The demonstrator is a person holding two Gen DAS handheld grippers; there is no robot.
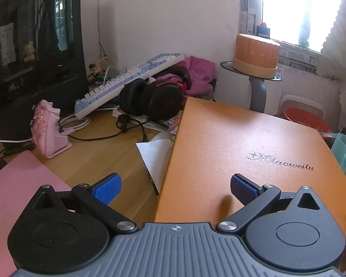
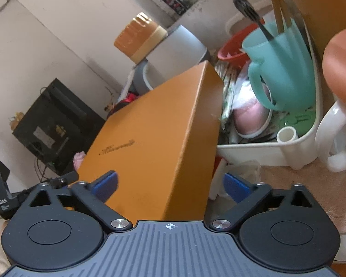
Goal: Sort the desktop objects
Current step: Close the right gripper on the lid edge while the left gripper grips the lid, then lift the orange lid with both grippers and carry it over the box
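Left gripper (image 1: pixel 175 188): nearest us, jaws spread wide, one pad over the box, one over the desk (image 1: pixel 99 161); we see nothing gripped.
Right gripper (image 2: pixel 170 185): jaws spread, straddling the box's near corner; contact we cannot tell.
Box (image 1: pixel 242 157): orange, flat, textured lid, lying on the desk's right side.
Writing: script on the lid, roughly "Caoweitu".
Behind: headset (image 1: pixel 152 98), keyboard (image 1: pixel 126 80).
Right of box: teal cup (image 2: pixel 281 69) in a white bin (image 2: pixel 265 150).
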